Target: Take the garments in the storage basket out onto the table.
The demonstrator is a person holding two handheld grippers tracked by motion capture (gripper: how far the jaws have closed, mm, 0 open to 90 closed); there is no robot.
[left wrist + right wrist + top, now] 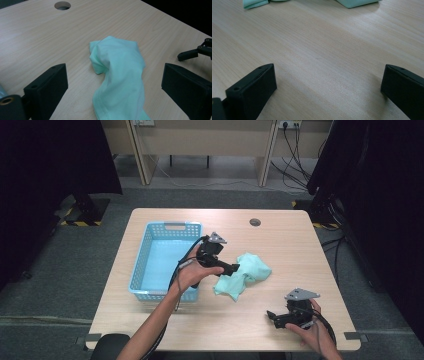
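A crumpled mint-green cloth [243,275] lies near the middle of the wooden table [280,240]. My left gripper [233,268] hovers at the cloth's left edge, open. In the left gripper view the cloth [119,75] runs between the two wide-apart jaws, and the gripper [120,100] holds nothing. My right gripper [272,316] rests low near the table's front right, open, pointing left. In the right gripper view its jaws stand far apart over bare wood, gripper [327,90], with the cloth's edges [354,3] at the top.
A light blue plastic basket [150,255] stands on the table's left half, just left of my left hand. A round cable hole [255,222] sits near the far edge. The other gripper's jaw tip [192,53] shows at the right of the left gripper view.
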